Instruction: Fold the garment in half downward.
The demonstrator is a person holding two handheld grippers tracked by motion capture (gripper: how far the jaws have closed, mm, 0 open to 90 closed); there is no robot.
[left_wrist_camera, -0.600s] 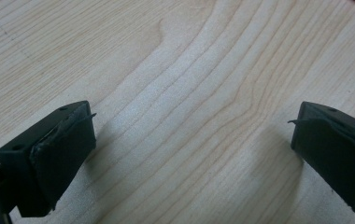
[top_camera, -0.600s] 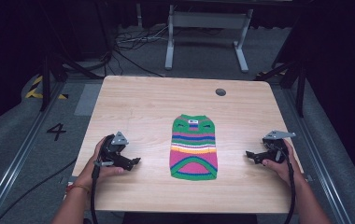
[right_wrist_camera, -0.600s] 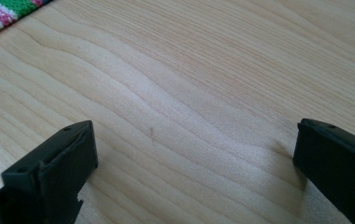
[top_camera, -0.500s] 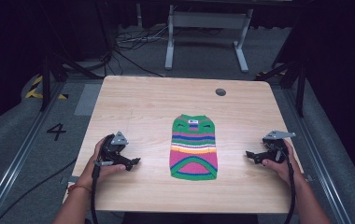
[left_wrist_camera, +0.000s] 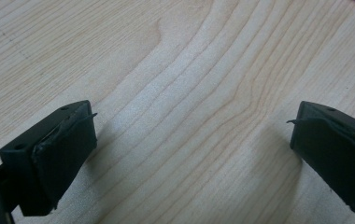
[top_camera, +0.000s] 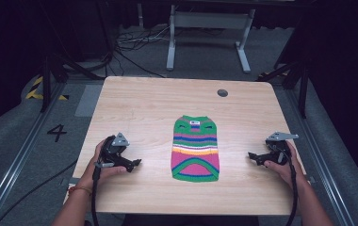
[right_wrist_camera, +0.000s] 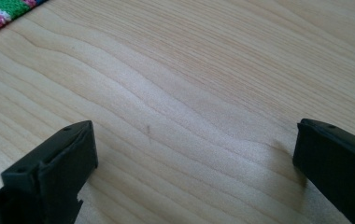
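A small striped knitted sweater (top_camera: 195, 149), green, blue, pink and yellow, lies flat in the middle of the wooden table (top_camera: 153, 108). Left of it my left gripper (top_camera: 135, 163) rests on the table in a hand, jaws pointing toward the sweater. My right gripper (top_camera: 252, 155) rests to the sweater's right, also pointing at it. In the left gripper view (left_wrist_camera: 189, 144) the black jaws stand wide open over bare wood. The right gripper view (right_wrist_camera: 194, 158) shows the same wide gap, with the sweater's striped edge (right_wrist_camera: 0, 14) at the top left corner.
A round grommet hole (top_camera: 222, 92) sits near the table's far right edge. Beyond the table stand a metal frame (top_camera: 205, 33) and loose cables (top_camera: 130, 44) on grey carpet. A floor rail runs along the left side (top_camera: 12, 169).
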